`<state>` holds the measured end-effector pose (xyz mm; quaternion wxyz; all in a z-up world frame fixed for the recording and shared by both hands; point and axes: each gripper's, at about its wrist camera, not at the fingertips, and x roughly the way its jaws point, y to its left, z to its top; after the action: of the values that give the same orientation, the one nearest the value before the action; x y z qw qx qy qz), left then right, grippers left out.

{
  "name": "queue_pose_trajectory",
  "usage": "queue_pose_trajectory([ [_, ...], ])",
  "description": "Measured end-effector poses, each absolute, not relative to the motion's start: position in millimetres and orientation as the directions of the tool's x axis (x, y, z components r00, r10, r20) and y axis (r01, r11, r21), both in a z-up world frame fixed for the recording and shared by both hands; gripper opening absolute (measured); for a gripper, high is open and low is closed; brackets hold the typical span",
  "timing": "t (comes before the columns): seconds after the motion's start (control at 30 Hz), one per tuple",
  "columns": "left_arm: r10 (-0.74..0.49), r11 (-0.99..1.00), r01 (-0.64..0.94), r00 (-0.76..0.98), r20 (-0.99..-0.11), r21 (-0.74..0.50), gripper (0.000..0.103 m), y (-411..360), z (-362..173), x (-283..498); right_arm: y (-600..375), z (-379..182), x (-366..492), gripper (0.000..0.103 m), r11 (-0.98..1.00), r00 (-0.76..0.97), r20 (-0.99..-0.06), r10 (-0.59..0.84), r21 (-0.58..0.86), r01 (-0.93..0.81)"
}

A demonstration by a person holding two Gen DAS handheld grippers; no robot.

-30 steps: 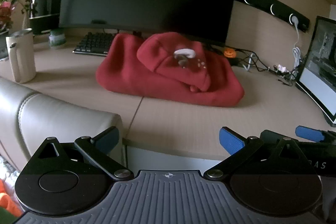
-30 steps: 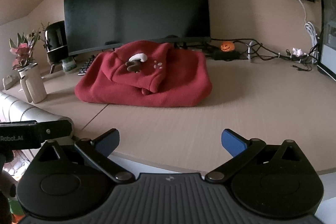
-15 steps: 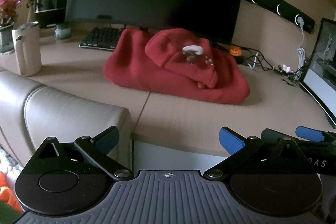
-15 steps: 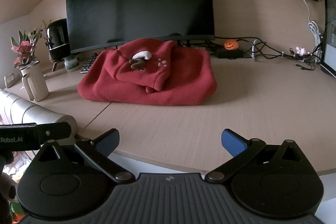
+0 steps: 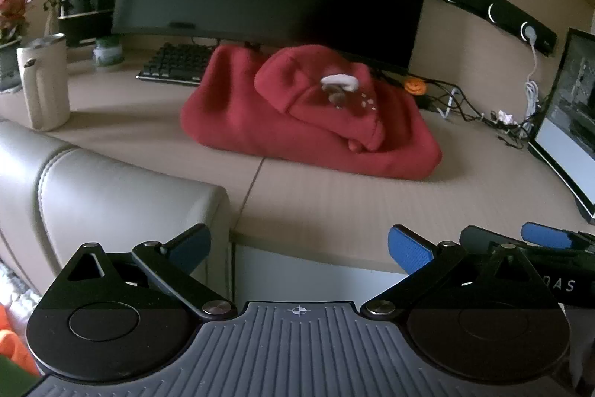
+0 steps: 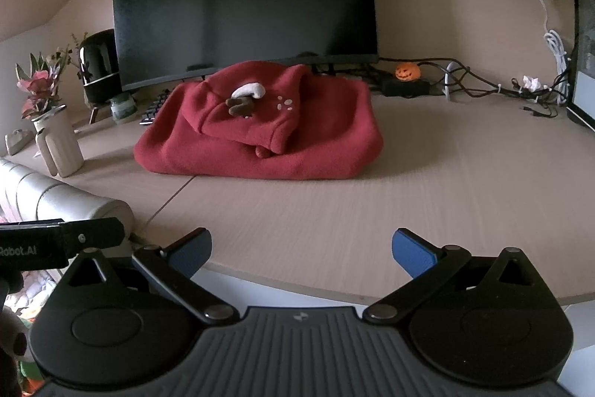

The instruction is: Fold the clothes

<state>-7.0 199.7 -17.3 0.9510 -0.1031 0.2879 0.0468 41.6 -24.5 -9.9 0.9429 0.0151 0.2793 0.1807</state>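
Hoodie (image 6: 260,133) folded mid-desk (image 6: 372,203), long axis left-right.
Your left gripper (image 5: 297,244) and right gripper (image 6: 301,248), jaws apart, wait off the near edge.

Dark monitor (image 6: 243,6), keyboard (image 5: 174,64), beige mug (image 5: 44,84), pumpkin figurine (image 6: 408,71).

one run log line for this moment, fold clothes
garment: red hoodie folded on desk | left gripper: open, empty, clear of hoodie | right gripper: open, empty, clear of hoodie

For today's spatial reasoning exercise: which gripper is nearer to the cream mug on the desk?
Left. The left gripper sits on the cream mug's side; the right gripper is farther right, with the left gripper between them.
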Motion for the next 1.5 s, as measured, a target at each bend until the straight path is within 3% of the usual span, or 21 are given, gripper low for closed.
queue_pose_trajectory([
  [1.5,0.032,0.980,-0.132,0.842,-0.538,-0.148,0.103,202.9,-10.0,-12.3,-23.7,-8.8,41.7,0.103,0.936,0.784,-0.520,0.339,0.103,-0.337],
])
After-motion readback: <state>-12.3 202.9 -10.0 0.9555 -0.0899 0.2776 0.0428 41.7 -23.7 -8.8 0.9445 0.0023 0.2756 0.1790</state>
